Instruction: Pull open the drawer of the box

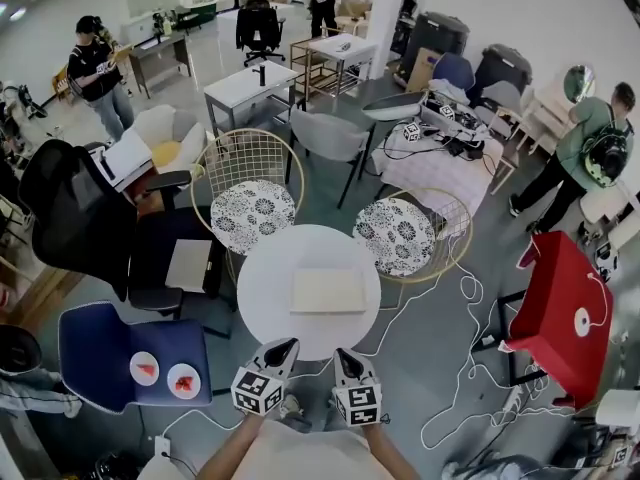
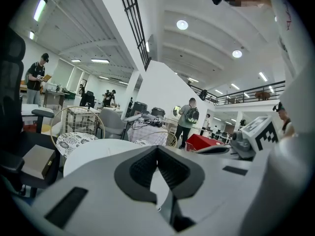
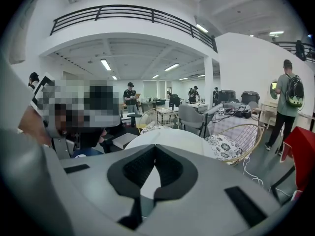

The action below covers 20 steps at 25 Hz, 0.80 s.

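Note:
A flat cream box (image 1: 327, 290) lies in the middle of a round white table (image 1: 270, 278); I cannot make out its drawer from above. My left gripper (image 1: 283, 349) and right gripper (image 1: 345, 358) hover side by side at the table's near edge, short of the box and apart from it. Both point toward it. In the left gripper view the left gripper (image 2: 157, 148) has its tips together with nothing between them, over the white table (image 2: 93, 151). In the right gripper view the right gripper (image 3: 155, 147) is likewise shut and empty, with the table (image 3: 170, 135) beyond.
Two wire chairs with patterned cushions (image 1: 253, 213) (image 1: 395, 233) stand behind the table. A blue chair (image 1: 100, 348) with two plates is at the near left, with a black office chair (image 1: 75, 218) behind it. A red table (image 1: 560, 308) and floor cables (image 1: 470, 368) are at the right. People stand further off.

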Tool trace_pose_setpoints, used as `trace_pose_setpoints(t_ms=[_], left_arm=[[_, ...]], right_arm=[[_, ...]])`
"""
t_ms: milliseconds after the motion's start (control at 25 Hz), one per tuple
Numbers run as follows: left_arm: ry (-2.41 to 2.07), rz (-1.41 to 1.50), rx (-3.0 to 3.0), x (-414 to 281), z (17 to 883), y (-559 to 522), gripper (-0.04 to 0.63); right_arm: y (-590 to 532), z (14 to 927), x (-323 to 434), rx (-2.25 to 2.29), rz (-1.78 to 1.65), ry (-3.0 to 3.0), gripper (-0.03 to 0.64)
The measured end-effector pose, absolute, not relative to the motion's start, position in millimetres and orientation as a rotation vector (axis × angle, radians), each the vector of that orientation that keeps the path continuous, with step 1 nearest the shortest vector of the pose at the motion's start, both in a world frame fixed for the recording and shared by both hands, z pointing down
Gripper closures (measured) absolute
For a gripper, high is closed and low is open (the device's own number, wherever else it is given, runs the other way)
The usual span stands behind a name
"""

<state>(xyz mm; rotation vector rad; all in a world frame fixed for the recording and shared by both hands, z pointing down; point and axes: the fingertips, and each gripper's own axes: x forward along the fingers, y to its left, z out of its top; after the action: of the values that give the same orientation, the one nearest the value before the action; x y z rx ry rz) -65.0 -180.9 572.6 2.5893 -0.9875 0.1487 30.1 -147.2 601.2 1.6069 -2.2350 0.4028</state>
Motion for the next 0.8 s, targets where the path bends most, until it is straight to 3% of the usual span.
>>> trace_pose_setpoints(t_ms=[800], left_arm=[[-1.057, 0.273, 2.473, -48.1, 616.4, -181.7, 0.583]], right_arm=[[-164.9, 631.7, 57.9, 1.513, 0.497, -2.243, 0.601]])
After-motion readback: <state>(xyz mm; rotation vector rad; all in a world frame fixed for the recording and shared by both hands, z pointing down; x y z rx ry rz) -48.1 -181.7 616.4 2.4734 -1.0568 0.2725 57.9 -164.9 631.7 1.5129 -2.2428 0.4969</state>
